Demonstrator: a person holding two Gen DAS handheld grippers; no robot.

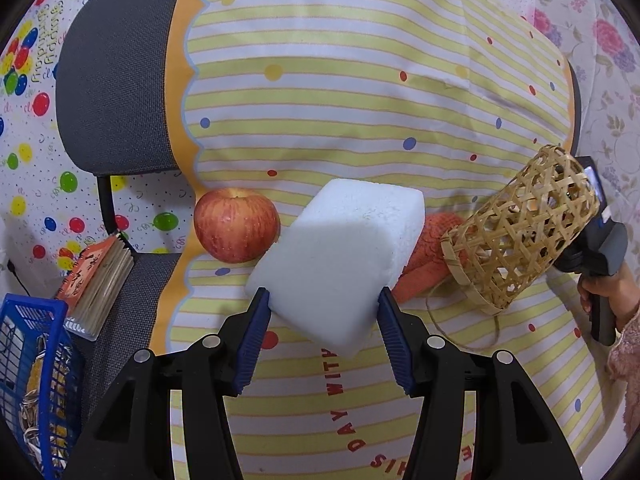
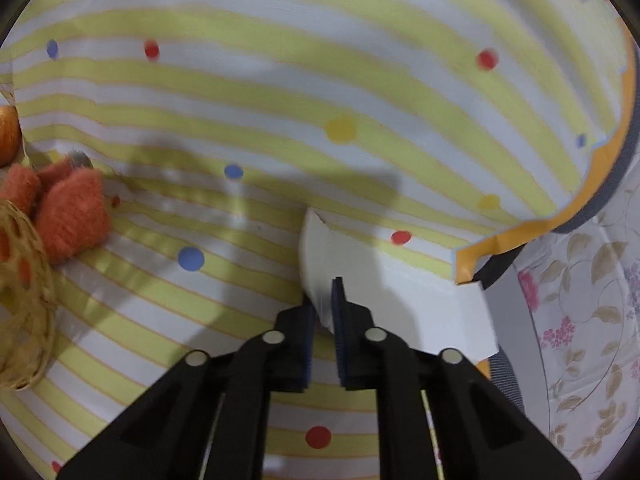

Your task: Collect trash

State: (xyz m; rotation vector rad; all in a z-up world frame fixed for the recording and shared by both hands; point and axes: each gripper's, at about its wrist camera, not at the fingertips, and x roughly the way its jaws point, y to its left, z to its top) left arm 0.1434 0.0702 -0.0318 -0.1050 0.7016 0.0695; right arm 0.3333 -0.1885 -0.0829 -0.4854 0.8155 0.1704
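We clamp foam block (image 1: 340, 256) in left gripper (image 1: 323, 304), paper scrap (image 2: 320, 256) pinched in right gripper (image 2: 322, 308), both lifted for binning.

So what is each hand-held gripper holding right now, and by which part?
The left hand-held gripper clamps the white foam block across its near end. The right hand-held gripper pinches the white paper sheet by its near left edge.
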